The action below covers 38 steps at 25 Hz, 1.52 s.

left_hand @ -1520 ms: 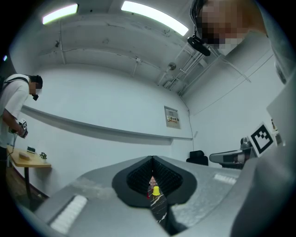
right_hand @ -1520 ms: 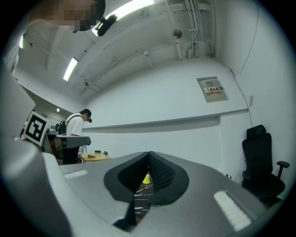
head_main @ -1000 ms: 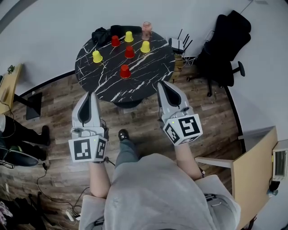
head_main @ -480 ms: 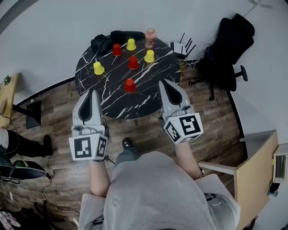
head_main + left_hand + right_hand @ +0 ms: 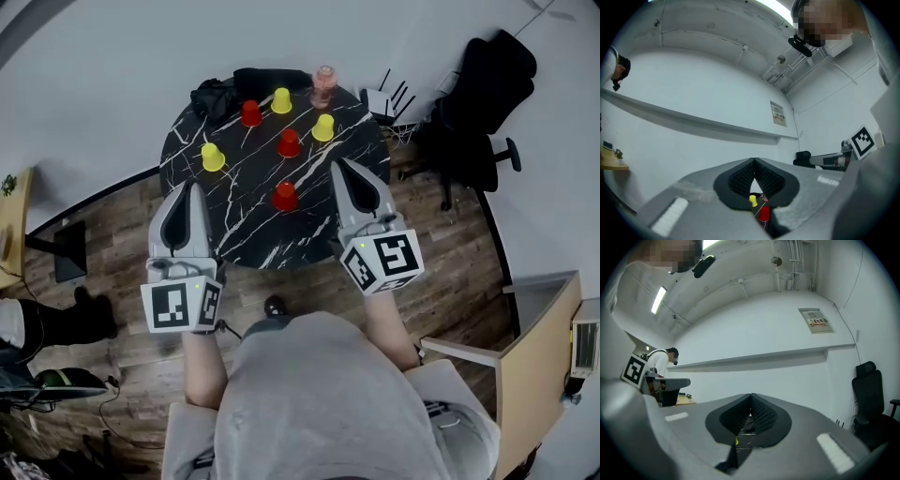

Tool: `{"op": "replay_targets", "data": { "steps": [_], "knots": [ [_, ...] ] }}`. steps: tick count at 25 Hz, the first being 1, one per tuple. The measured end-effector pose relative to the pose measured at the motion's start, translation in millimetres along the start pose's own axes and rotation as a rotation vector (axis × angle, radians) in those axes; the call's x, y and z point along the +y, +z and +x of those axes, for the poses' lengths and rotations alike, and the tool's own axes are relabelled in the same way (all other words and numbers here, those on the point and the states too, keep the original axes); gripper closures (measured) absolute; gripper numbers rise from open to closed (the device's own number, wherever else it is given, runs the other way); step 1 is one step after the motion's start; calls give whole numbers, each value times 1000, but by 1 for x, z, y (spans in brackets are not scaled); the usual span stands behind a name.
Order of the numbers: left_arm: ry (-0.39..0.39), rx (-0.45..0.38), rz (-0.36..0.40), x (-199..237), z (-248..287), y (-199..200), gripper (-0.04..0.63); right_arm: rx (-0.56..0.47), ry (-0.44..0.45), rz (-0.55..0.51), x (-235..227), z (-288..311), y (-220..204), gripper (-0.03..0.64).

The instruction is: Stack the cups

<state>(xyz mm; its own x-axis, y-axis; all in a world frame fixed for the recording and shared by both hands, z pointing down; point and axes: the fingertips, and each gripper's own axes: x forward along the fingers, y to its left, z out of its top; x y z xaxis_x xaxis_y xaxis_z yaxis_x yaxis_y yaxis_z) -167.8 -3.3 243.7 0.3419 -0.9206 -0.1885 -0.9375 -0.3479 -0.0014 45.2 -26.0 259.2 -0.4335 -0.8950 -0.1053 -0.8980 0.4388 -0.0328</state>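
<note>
Several upside-down cups stand on the round black marble table: red cups and yellow cups. My left gripper hangs over the table's near left edge, shut and holding nothing. Over the near right edge, my right gripper is also shut and holds nothing. Neither touches a cup. In the left gripper view, a yellow cup and a red cup show below the closed jaws.
A pink container and a black cloth lie at the table's far edge. A router and a black office chair stand to the right. A wooden desk is at the near right; someone's legs at the left.
The table and cups have slid lower and nearer in the head view as I step towards them. Both grippers now reach over its near edge, still shut.
</note>
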Motion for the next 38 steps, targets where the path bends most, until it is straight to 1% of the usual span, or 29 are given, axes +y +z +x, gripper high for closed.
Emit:
{"op": "replay_targets", "data": {
  "steps": [5, 9, 11, 15, 20, 22, 28, 34, 38],
  "knots": [
    [-26, -8, 11, 21, 19, -5, 589, -1, -25, 2, 0, 26, -4, 618],
    [-50, -6, 31, 30, 30, -10, 590, 6, -45, 1, -1, 40, -7, 618],
    [-54, 0, 30, 34, 34, -14, 589, 19, -48, 4, -1, 45, -10, 618],
    [-62, 19, -1, 37, 44, -26, 589, 82, -66, 8, -10, 54, -25, 618],
    [-62, 52, -18, 37, 54, -42, 589, 205, -98, 54, -29, 62, -67, 618],
    [-50, 63, -22, 38, 57, -47, 589, 250, -95, 81, -37, 67, -84, 618],
    [15, 84, -27, 47, 70, -58, 589, 383, -49, 172, -64, 99, -136, 616],
    [110, 115, -43, 61, 80, -74, 589, 521, 34, 183, -77, 137, -186, 587],
    [172, 145, -45, 67, 85, -87, 589, 624, 89, 140, -80, 155, -222, 552]
  ]
}}
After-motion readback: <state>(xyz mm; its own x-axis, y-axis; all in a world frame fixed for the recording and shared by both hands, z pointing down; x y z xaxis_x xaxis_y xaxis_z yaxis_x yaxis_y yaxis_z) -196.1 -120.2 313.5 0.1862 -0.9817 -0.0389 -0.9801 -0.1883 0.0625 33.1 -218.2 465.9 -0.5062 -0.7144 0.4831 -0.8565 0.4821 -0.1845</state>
